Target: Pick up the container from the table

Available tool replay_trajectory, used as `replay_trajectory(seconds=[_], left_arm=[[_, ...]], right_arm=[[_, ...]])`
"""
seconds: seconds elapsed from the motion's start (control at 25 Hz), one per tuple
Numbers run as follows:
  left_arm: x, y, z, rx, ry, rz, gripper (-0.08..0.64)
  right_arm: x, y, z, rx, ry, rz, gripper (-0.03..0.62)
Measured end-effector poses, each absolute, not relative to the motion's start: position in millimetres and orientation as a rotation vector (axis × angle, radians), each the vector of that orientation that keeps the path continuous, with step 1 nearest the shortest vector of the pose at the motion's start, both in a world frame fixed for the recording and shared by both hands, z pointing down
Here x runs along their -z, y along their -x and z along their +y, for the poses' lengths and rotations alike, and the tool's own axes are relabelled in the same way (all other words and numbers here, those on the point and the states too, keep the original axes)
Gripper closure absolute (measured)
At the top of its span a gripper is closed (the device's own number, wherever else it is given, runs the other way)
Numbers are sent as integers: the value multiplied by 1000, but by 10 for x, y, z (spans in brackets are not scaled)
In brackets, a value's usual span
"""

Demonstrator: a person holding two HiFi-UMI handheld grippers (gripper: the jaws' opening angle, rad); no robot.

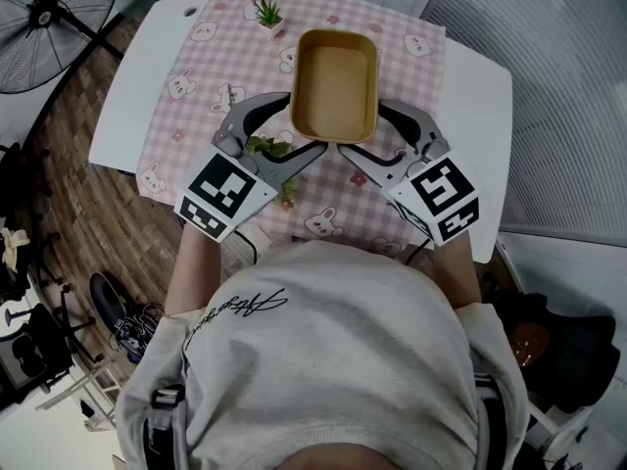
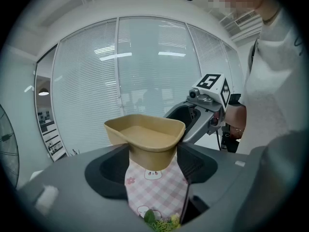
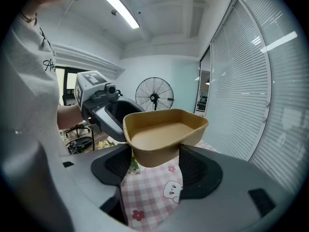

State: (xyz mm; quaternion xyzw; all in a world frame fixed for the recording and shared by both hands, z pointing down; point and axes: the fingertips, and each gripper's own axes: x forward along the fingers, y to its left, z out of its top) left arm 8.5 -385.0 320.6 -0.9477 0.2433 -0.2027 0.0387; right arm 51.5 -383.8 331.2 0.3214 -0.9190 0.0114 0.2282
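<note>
A tan, empty, rounded-rectangular container (image 1: 335, 86) hangs above the pink checked tablecloth (image 1: 196, 86). My left gripper (image 1: 304, 123) is shut on its near left corner and my right gripper (image 1: 362, 128) on its near right corner. In the left gripper view the container (image 2: 145, 134) sits wedged between the two dark pads of the left gripper (image 2: 152, 163), with the cloth visible well beneath it. The right gripper view shows the same: the container (image 3: 164, 129) pinched by the right gripper (image 3: 154, 166) and clear of the cloth.
A small potted plant (image 1: 266, 13) stands at the far edge of the white table (image 1: 137, 96). Some green sprigs (image 1: 266, 147) lie on the cloth under my left gripper. A floor fan (image 1: 49, 18) stands off the table's far left; window blinds run along the right.
</note>
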Motion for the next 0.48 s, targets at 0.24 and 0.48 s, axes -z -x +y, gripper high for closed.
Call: replay_trajectory(seconds=[0.24,0.48], left_arm=[[-3213,-76,-3838,620,2912,753,253],[-3220,-50,-3826,618,2914,757,253]], right_arm=[[-3319,-507,-3827,-39,-879,-2529,284],[-3326,-480,-3816,-42,-874,-2526,284]])
